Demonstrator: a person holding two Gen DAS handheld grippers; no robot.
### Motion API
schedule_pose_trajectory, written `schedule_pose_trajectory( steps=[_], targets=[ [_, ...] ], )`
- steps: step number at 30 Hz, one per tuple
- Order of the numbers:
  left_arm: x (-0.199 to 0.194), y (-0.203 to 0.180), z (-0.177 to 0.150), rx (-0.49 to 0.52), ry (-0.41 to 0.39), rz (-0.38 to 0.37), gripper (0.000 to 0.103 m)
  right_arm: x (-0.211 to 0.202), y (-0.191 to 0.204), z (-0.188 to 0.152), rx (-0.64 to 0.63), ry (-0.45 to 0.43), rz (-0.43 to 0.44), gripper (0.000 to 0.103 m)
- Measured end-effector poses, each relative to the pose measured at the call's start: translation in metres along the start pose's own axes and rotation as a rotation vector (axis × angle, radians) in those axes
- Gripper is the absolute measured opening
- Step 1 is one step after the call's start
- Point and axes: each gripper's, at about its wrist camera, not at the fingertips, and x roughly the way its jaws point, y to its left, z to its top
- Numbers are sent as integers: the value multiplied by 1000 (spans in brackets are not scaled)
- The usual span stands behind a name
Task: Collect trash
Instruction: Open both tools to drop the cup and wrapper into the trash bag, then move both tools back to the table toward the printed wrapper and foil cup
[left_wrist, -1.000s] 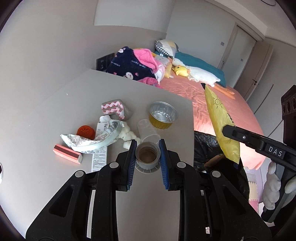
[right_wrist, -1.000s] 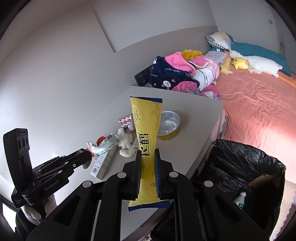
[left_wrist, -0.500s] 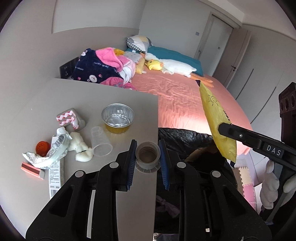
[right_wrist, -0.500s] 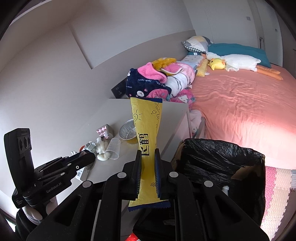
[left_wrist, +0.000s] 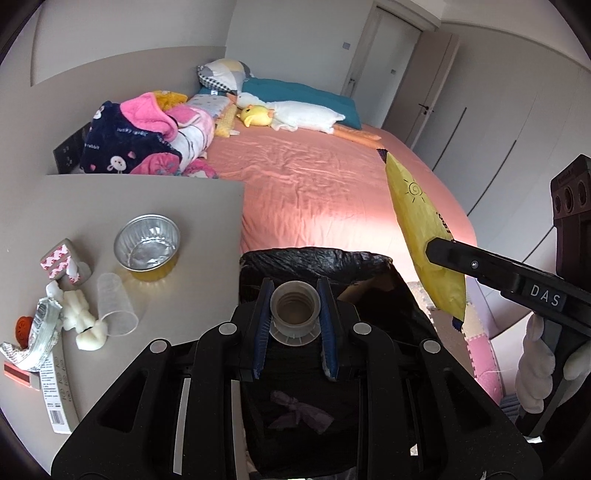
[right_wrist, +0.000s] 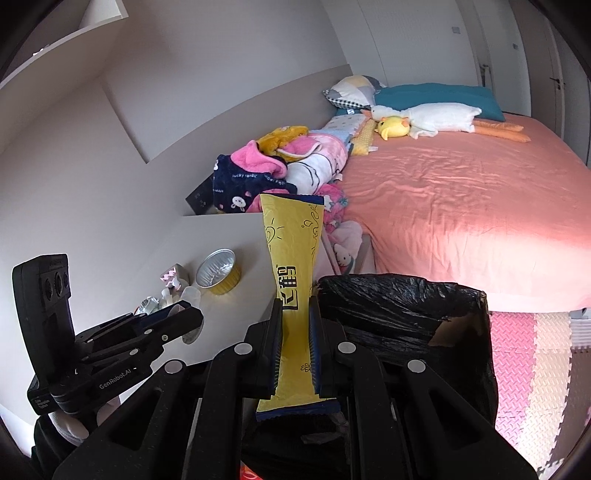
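Observation:
My left gripper (left_wrist: 294, 291) is shut on the neck of a clear plastic bottle (left_wrist: 294, 306) and holds it over the black trash bag (left_wrist: 314, 260) beside the table. My right gripper (right_wrist: 294, 306) is shut on a tall yellow snack wrapper (right_wrist: 291, 254), upright at the left rim of the same bag (right_wrist: 406, 299). The wrapper also shows in the left wrist view (left_wrist: 421, 221), held to the right of the bag. The left gripper shows in the right wrist view (right_wrist: 184, 314) at the table's edge.
The grey table (left_wrist: 203, 206) holds a foil cup (left_wrist: 147, 242), a fallen clear plastic cup (left_wrist: 114, 304), white crumpled bits (left_wrist: 83, 321), a silver wrapper (left_wrist: 37, 336), a pink-patterned packet (left_wrist: 59, 260) and an orange lid (left_wrist: 23, 326). A pink bed (left_wrist: 325, 192) lies beyond. Foam mats (right_wrist: 528, 369) cover the floor.
Both grippers have swung right, away from the table, with their loads. The bottle has gone from above the table to above the trash bag. The wrapper has come to the bag's rim.

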Motion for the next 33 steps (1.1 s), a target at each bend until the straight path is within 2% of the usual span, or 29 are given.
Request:
schedule_pose_trajectory(
  steps=[2,3,4,5,6,10,18,33],
  targets=[
    [6,-3,1,-7,22,-54,28,-4,-7,-1,16,-7,-16,14],
    [9,-4,1,-18,34,-72,54,-8,-11,-1,36,-25,-38,23],
    [10,-6,2,-36,41,-80,74,-13,-16,-1,53,-48,-64,45],
    [10,-6,3,-48,31,-79,97,-17,-19,-1,64,-66,-86,55],
    [9,-9,3,-44,7,-84,97,-22,-24,-1,77,-90,-113,64],
    [13,-19,7,0,17,-90,97,-28,-36,0,99,-105,-131,65],
    [18,-19,7,-5,38,-103,97,-25,-42,1,120,-89,-117,65],
    [-2,13,-2,-77,0,-1,97,2,-15,4,62,-28,-48,65]
  ],
)
